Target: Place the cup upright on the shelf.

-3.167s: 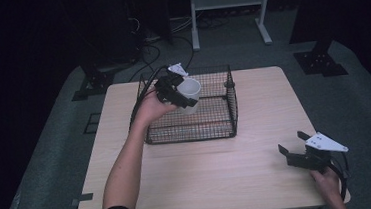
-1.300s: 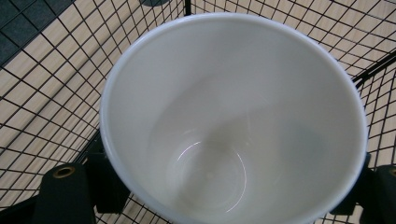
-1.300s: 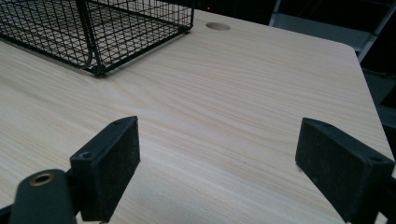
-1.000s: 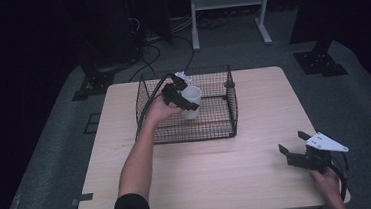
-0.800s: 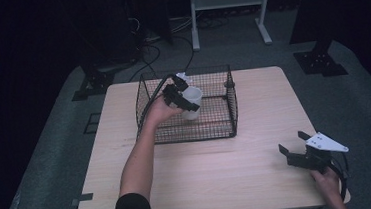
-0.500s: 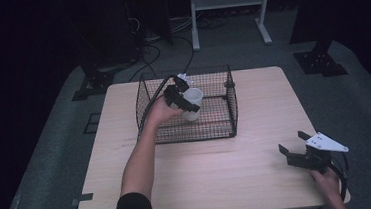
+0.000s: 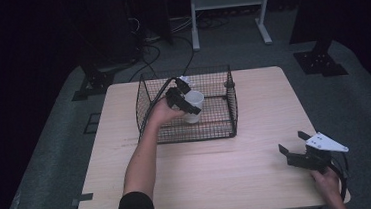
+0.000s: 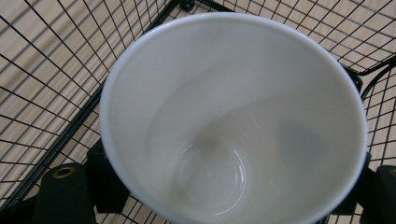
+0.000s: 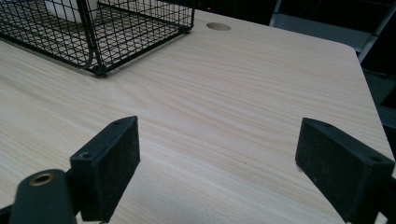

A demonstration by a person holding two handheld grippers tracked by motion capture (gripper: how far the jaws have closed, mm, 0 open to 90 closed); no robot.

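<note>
High view: the left gripper [image 7: 182,98] clamps a white plastic cup [image 7: 192,106], mouth up, inside the black wire basket [image 7: 231,106] near the wooden table's [image 7: 259,179] far edge. Far off at the near right corner, the right gripper [image 7: 297,151] gapes empty.

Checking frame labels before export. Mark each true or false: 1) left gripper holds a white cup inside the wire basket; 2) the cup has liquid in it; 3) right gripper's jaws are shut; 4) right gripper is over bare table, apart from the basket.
1) The left gripper holds the white cup inside the wire basket. True.
2) The cup has liquid in it. False: the left gripper view shows it empty, bottom bare.
3) The right gripper is shut. False: its jaws stand wide apart with nothing between them.
4) The right gripper is over the bare table, apart from the basket. True.
</note>
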